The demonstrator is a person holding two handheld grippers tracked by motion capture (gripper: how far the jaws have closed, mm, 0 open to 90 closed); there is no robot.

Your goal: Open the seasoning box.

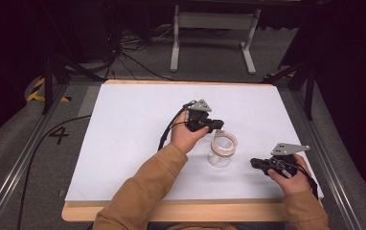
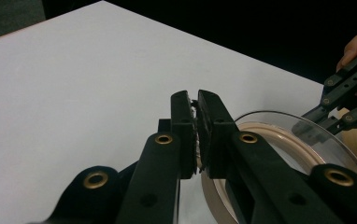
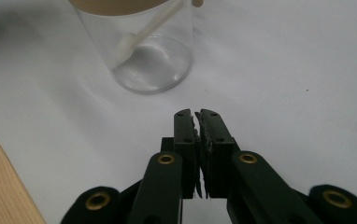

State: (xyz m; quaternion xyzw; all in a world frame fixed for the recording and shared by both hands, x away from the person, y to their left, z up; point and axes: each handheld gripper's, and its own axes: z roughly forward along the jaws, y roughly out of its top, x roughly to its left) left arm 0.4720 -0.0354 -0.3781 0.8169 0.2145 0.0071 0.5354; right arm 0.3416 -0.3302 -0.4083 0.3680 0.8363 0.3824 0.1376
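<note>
A: What is seen at the left of the room?

B: A grey carpeted floor is seen, marked with a black numeral 4. A black cable is laid across it, and a strip of yellow-and-black tape is stuck near a dark metal stand leg.

A: And the surface?

B: A white sheet is spread over a pale wooden tabletop, whose edge is left bare along the near side.

A: What is held over it?

B: The left black two-jaw gripper is held in a hand in a tan sleeve, just beside the rim of a clear round glass jar with a tan ring at its mouth. Its jaws are pressed together with nothing between them, as is shown in the left gripper view. Whether the jar is touched cannot be told.

A: Where is the jar placed?

B: It is stood upright on the sheet, between the two grippers. In the right gripper view, a pale stick-like thing is seen leaning inside it.

A: And at the right?

B: The right black gripper is held low, apart from the jar, its jaws likewise closed on nothing. Behind the table, a white metal frame is stood on the floor.
</note>
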